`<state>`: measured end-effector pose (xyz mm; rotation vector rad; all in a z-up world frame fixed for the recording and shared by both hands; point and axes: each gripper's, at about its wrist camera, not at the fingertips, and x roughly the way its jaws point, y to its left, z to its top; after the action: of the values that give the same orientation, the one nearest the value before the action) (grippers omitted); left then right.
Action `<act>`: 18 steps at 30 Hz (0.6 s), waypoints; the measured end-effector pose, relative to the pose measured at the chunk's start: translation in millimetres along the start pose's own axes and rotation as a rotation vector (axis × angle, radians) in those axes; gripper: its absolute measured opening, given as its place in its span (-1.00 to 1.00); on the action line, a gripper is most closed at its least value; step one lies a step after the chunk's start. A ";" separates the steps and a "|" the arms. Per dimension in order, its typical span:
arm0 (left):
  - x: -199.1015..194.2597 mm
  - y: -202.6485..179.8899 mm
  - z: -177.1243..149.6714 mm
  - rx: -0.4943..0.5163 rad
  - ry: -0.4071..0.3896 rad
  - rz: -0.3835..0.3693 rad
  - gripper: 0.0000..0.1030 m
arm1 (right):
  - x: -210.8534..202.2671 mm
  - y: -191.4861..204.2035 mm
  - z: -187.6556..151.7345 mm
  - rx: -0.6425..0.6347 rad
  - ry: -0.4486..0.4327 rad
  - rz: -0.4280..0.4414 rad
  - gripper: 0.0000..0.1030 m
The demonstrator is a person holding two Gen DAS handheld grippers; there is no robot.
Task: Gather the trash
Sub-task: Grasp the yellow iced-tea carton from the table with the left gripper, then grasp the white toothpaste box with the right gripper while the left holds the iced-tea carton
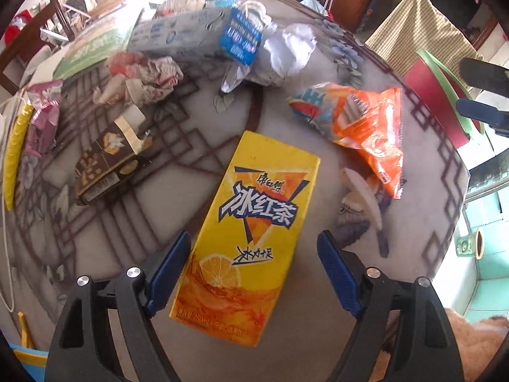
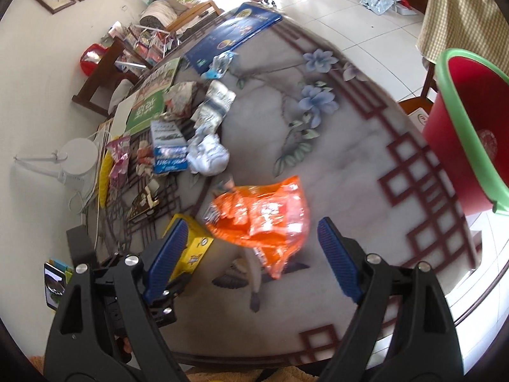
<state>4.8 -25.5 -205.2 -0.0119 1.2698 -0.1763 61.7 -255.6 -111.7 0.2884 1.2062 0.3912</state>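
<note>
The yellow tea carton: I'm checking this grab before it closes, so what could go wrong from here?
The yellow tea carton lies skewed between the open left gripper, so closing may twist or squash it. The orange wrapper under the open right gripper is thin and may slide away. The red bin sits past the table edge, so a drop could miss.
</note>
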 end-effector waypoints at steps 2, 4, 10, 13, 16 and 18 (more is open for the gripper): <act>3.9 3.9 0.9 -0.017 -0.002 -0.009 0.36 | 4.4 13.0 -2.7 -0.026 0.001 -0.007 0.59; 5.4 10.2 0.3 -0.034 -0.010 -0.018 0.32 | 9.2 24.9 -3.4 -0.052 0.005 -0.012 0.59; -14.8 34.4 -12.8 -0.136 -0.064 -0.014 0.29 | 24.6 67.2 5.5 -0.202 0.001 -0.056 0.59; -25.1 51.0 -25.1 -0.190 -0.076 0.007 0.29 | 40.1 95.3 20.7 -0.319 0.003 -0.091 0.59; -28.9 65.8 -35.5 -0.236 -0.076 0.017 0.29 | 61.5 118.0 40.6 -0.401 0.052 -0.063 0.59; -32.1 72.8 -42.3 -0.260 -0.081 0.021 0.29 | 81.8 127.4 60.5 -0.394 0.110 0.004 0.59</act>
<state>-35.4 54.4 -195.1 -0.2266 1.2047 0.0080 125.8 -105.7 -107.3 -0.0718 1.2064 0.6436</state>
